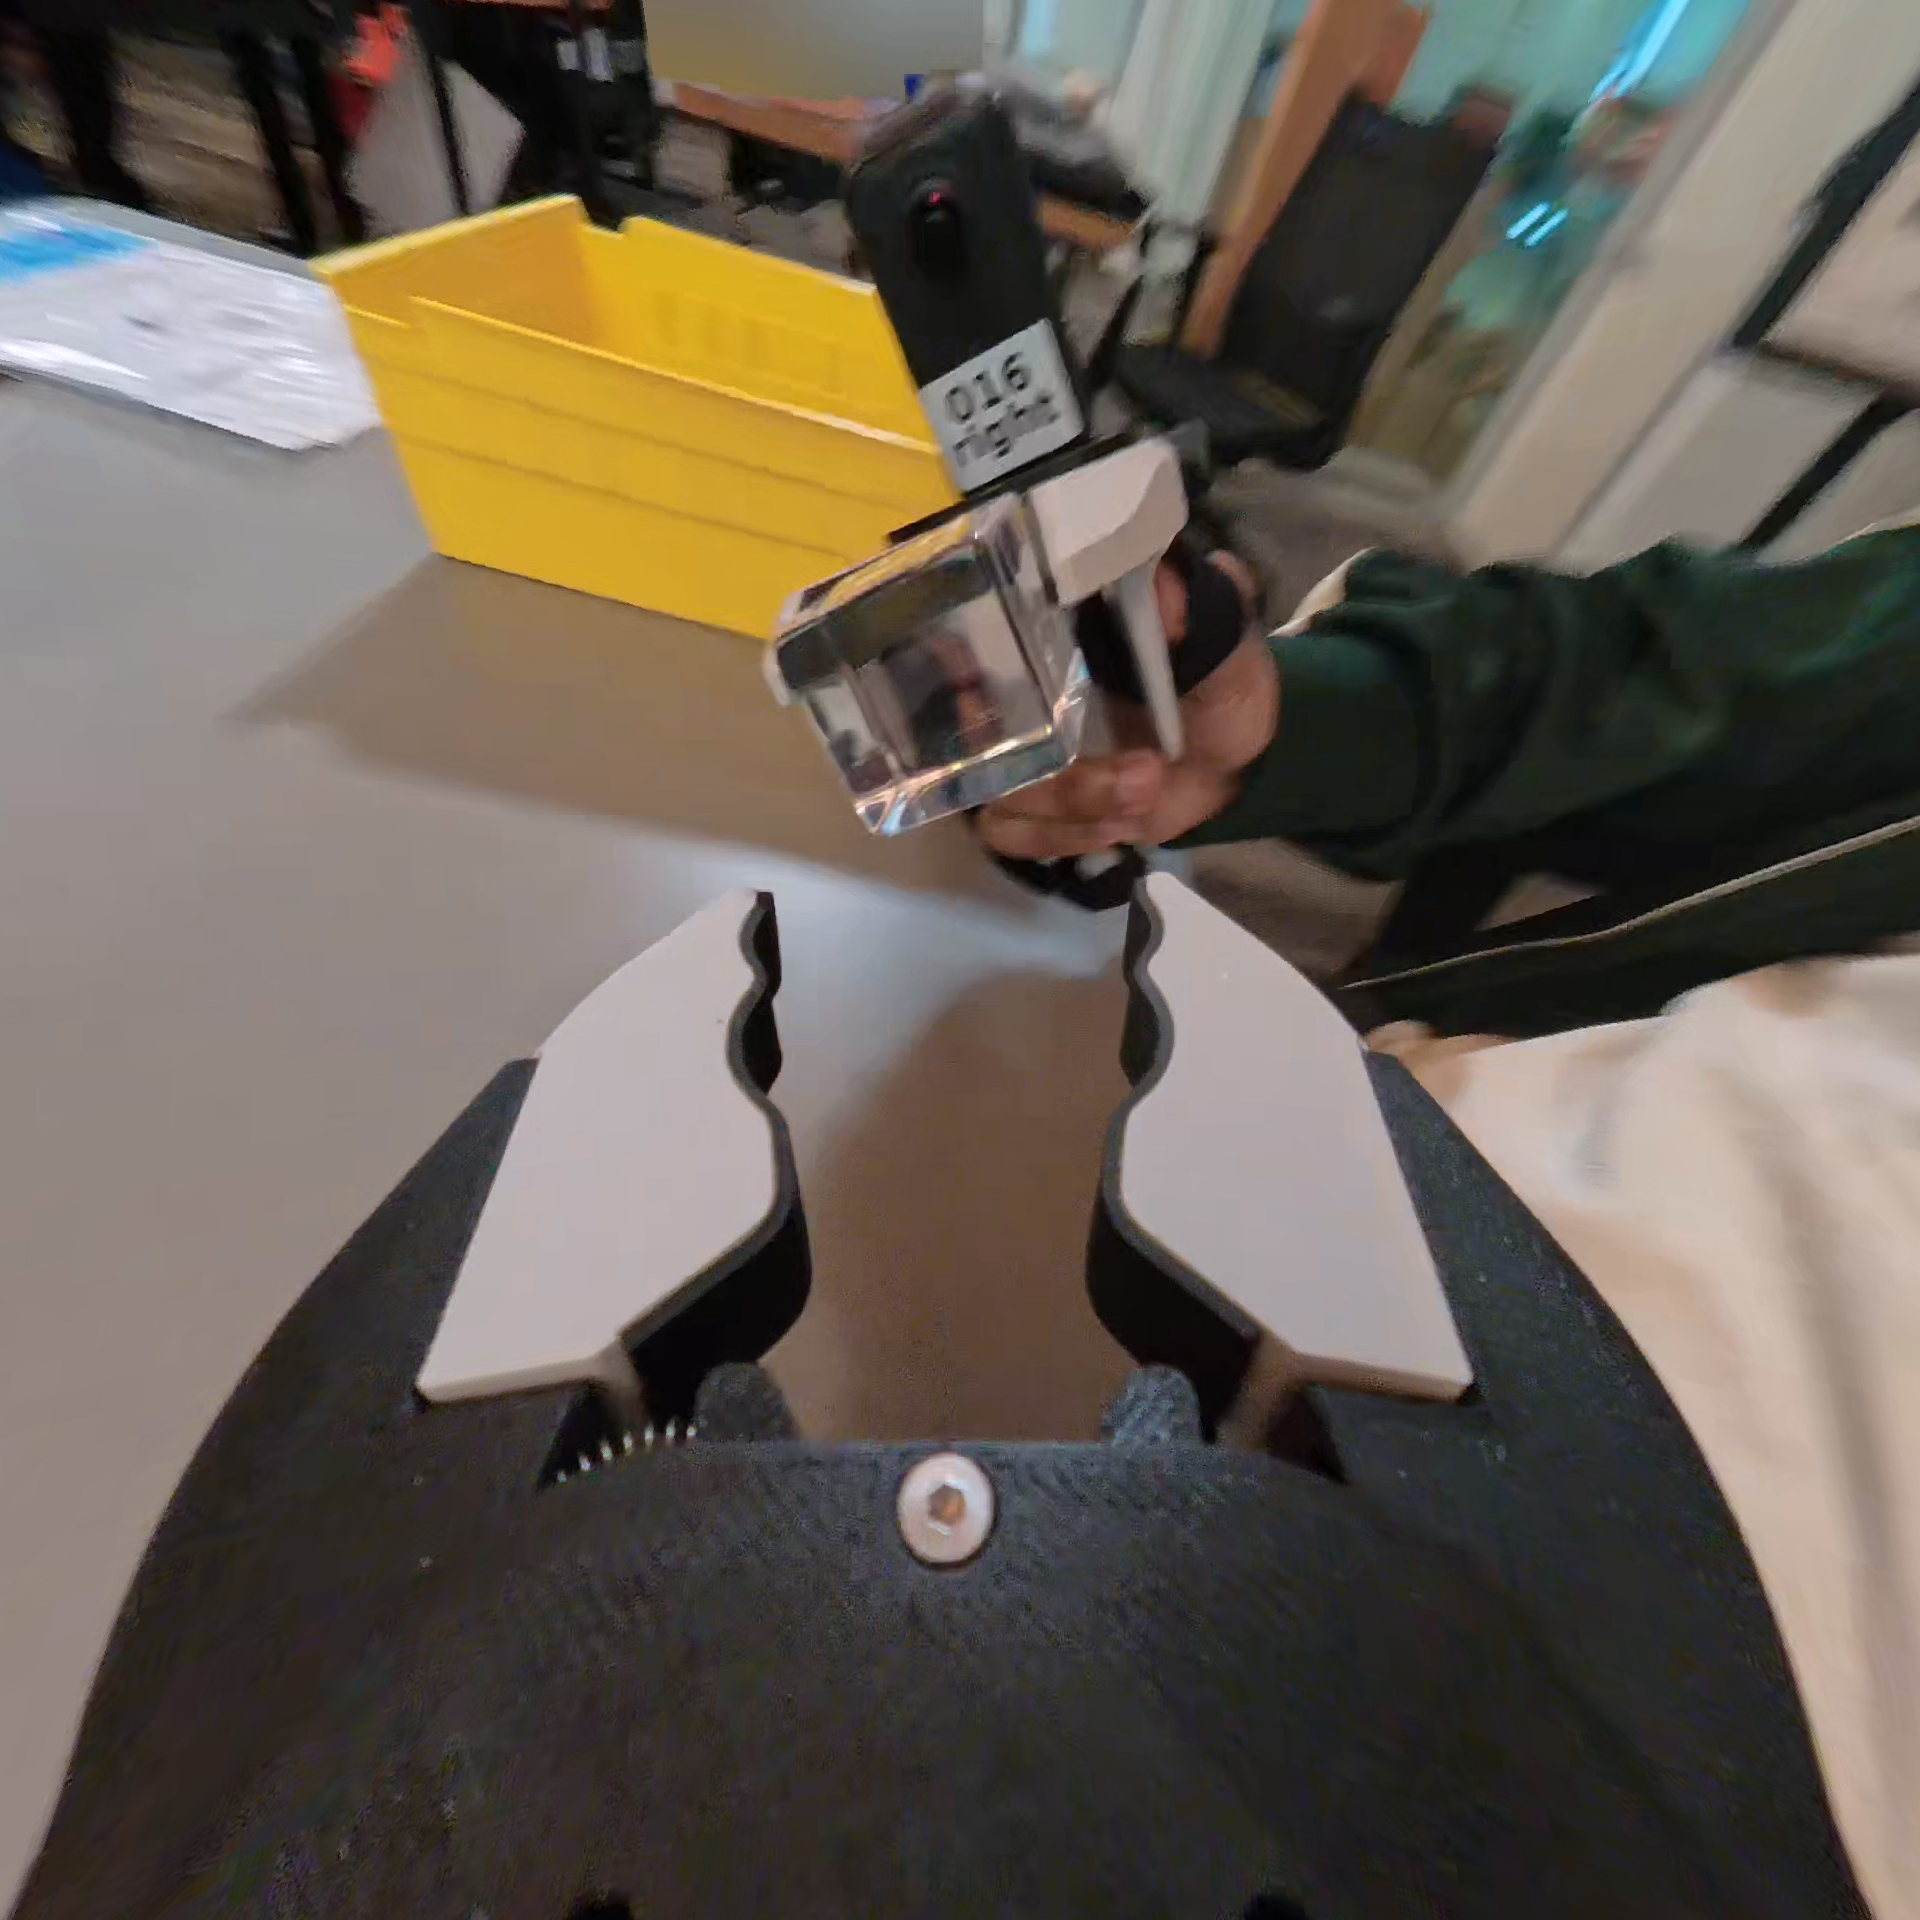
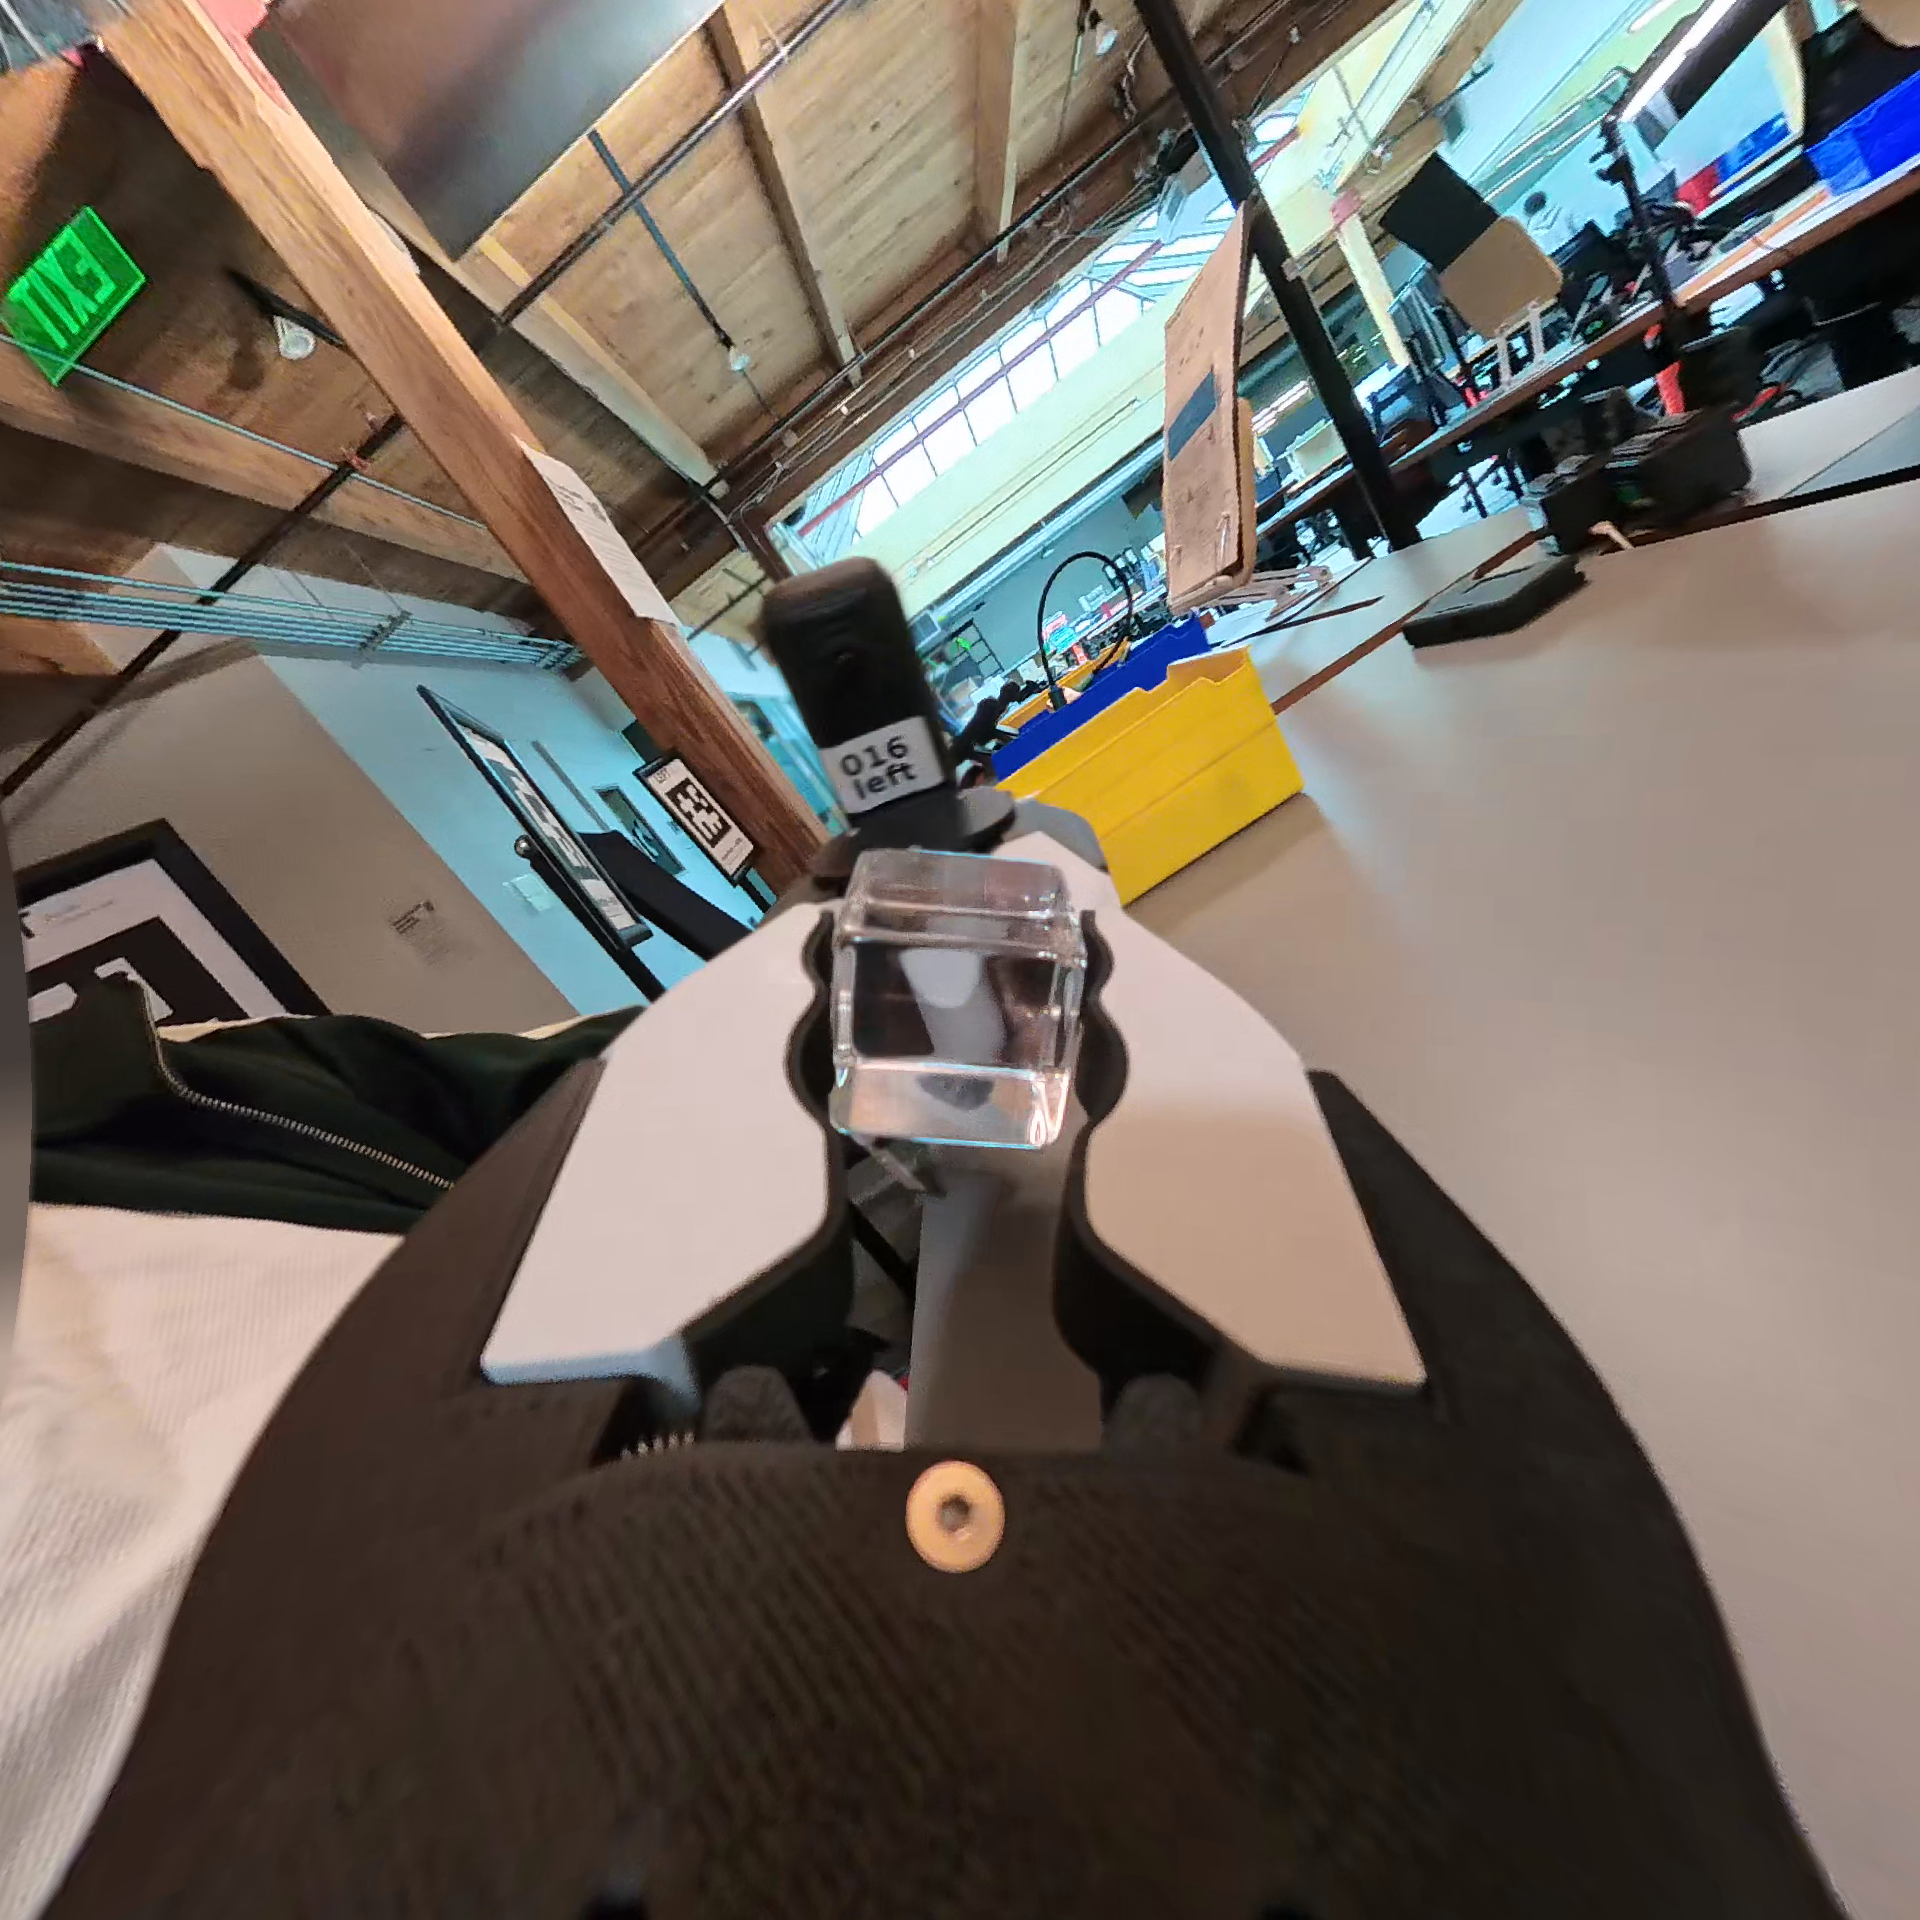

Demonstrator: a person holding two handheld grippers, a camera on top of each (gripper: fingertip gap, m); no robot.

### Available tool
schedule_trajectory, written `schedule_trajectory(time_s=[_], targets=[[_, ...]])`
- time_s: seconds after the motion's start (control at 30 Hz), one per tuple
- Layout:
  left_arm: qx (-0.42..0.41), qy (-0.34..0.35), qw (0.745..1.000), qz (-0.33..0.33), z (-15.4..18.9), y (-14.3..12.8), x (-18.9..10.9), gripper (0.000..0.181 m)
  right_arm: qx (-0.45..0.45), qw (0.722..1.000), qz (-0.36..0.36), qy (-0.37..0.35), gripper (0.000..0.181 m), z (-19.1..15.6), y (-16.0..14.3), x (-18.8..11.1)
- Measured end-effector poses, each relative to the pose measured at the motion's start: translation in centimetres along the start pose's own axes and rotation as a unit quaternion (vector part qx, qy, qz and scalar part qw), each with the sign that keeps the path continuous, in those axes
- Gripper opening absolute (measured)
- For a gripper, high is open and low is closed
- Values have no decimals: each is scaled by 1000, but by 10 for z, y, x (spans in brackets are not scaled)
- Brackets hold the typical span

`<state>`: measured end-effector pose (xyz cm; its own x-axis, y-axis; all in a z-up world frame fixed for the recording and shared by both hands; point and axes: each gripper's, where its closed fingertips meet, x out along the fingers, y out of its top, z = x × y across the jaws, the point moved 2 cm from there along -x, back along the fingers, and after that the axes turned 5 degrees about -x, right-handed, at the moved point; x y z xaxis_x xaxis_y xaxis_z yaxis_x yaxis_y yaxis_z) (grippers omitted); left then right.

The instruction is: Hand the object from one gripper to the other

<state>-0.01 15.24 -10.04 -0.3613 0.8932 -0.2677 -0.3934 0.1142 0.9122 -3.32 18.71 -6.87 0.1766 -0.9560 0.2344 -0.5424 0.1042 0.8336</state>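
We see a white label [image 1: 1000, 418] on each camera; right gripper [image 2: 956, 1023] clamps clear cube [image 2: 956, 1023], left gripper [image 1: 951, 925] gapes wide.

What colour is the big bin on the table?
Yellow. The bin shows best in the left wrist view, standing on the table.

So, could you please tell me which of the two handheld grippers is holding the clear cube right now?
The right gripper: its grey fingers are shut on the clear glass-like cube. The left gripper is open and empty, with bare table between its fingers.
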Motion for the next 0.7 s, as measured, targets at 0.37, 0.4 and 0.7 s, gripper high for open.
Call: schedule_trajectory(time_s=[0.37, 0.4, 0.7], targets=[[-205, -185, 956, 102, 14, 7, 4, 68, -54, 998, -40, -13, 44, -8, -17, 15], [-199, -181, 958, 97, 15, 5, 6, 65, -60, 997, -42, -16, 44, -8, -18, 16], [-156, -142, 972, 107, 13, 6, 5, 43, -92, 994, -36, -38, 45, -10, -20, 21]])
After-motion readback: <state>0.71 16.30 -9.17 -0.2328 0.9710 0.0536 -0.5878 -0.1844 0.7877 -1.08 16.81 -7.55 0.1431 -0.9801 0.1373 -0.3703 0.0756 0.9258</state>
